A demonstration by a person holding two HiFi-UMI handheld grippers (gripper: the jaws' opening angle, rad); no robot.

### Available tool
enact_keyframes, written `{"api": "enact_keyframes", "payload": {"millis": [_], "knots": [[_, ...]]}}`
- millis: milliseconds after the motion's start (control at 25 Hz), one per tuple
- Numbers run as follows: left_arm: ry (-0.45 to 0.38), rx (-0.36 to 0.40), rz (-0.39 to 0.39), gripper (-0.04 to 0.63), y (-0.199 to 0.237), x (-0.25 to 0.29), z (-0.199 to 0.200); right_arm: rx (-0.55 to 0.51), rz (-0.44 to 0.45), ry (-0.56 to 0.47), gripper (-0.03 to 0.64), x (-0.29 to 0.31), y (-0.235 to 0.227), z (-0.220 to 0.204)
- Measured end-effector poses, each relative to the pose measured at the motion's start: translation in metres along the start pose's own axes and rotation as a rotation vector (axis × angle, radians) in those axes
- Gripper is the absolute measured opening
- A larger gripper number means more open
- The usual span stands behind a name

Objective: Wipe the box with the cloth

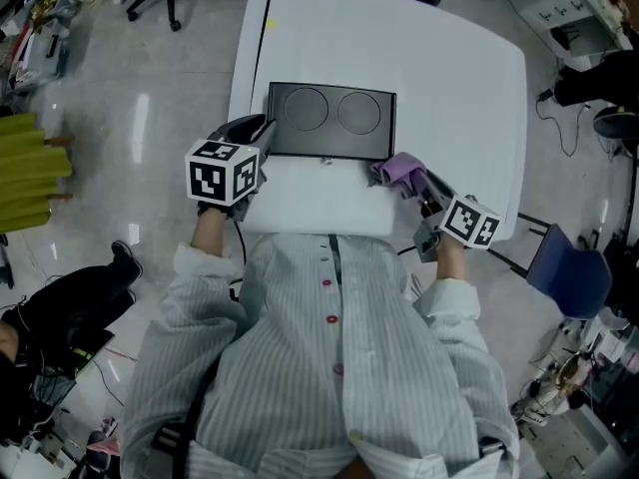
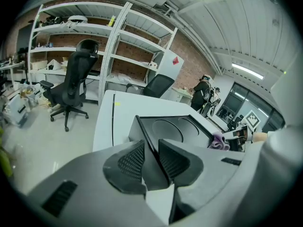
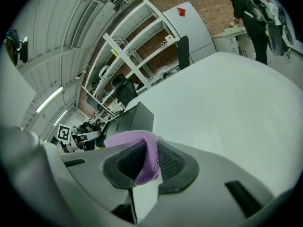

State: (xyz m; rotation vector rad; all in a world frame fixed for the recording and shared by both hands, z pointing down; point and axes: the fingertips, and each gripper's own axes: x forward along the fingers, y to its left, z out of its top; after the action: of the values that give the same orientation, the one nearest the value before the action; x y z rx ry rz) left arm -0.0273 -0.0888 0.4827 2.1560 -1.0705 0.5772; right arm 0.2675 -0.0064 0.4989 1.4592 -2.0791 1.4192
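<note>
On the white counter (image 1: 449, 78), a flat black box (image 1: 331, 120) near the front edge. Held at its near left corner by the left gripper (image 2: 151, 157), clamped on the rim. Right gripper (image 3: 147, 163) just beside the box's right front corner, pinching the purple cloth (image 3: 142, 145). Best to hold the left clamp firm, lower the cloth flat onto the lid, then sweep across with light, even pressure.

1. No legible text, brand or number appears in any view.
2. On the left tongs (image 1: 258, 133) and right tongs (image 1: 417, 186), the cubes (image 1: 222, 173) bear square code patterns only.
3. The red diamond label (image 2: 175, 60) on the white cabinet (image 2: 165, 69): print unreadable.
</note>
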Motion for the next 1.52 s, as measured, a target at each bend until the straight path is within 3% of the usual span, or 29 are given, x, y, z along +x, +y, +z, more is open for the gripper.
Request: {"api": "enact_keyframes", "payload": {"millis": [160,320,520,640,840,1040,1240,1520], "knots": [[-0.025,-0.023,0.012,0.095,-0.008,-0.009,-0.001,-0.122,0.009,-0.040,0.072,-0.026,0.011,0.031],[-0.024,-0.040,-0.007,0.124,-0.006,-0.019,-0.007,-0.311,0.055,-0.070,0.072,-0.023,0.060,0.074],[-0.015,-0.080,0.010,0.132,-0.009,-0.025,-0.018,-0.591,0.196,-0.040,0.072,0.008,0.150,0.114],[-0.015,-0.136,0.037,0.132,-0.010,-0.028,-0.029,-0.753,0.309,0.028,0.072,0.040,0.207,0.115],[-0.037,-0.235,0.069,0.132,-0.010,-0.033,-0.045,-1.049,0.446,0.203,0.072,0.097,0.281,0.078],[-0.042,-0.295,0.064,0.132,-0.015,-0.031,-0.046,-1.237,0.563,0.403,0.072,0.143,0.326,0.035],[-0.033,-0.329,0.078,0.132,-0.017,-0.028,-0.050,-1.382,0.650,0.675,0.072,0.182,0.336,-0.011],[-0.066,-0.299,0.030,0.132,-0.044,-0.027,-0.030,-1.508,0.710,1.010,0.072,0.217,0.325,-0.064]]}}
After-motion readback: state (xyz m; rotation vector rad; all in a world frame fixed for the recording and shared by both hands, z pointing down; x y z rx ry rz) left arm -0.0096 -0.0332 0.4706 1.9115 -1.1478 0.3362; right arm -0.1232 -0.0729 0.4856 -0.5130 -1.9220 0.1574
